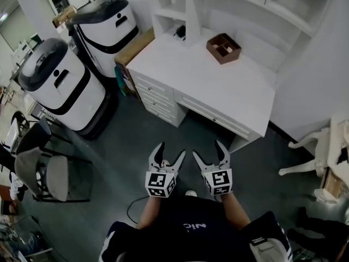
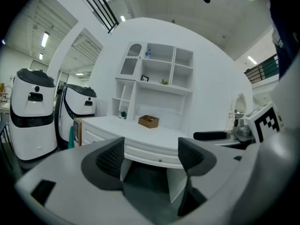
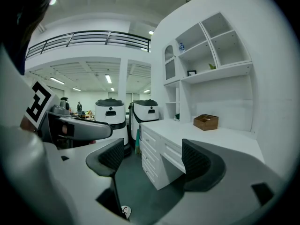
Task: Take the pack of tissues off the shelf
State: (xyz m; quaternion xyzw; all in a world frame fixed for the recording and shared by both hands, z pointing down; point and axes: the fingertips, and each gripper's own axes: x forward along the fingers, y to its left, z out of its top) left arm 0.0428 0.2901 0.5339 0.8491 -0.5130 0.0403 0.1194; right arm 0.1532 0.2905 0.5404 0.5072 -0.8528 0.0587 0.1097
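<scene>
A white shelf unit point(image 2: 159, 74) stands on a white desk point(image 1: 218, 86) well ahead of me. A small blue-and-white item point(image 2: 147, 54) point(image 3: 181, 46) sits in a top compartment; it is too small to tell what it is. A dark small object point(image 1: 180, 31) lies in a low cubby at the desk's back left. My left gripper point(image 1: 170, 149) point(image 2: 151, 156) and right gripper point(image 1: 207, 149) point(image 3: 153, 161) are held side by side over the grey floor, short of the desk. Both are open with nothing between their jaws.
A brown wooden box point(image 1: 223, 48) sits on the desk top. Two white-and-black machines point(image 1: 60, 83) stand left of the desk. A grey chair point(image 1: 46, 171) is at the left, a white chair point(image 1: 311, 152) at the right. A small plant point(image 2: 164, 82) stands on a middle shelf.
</scene>
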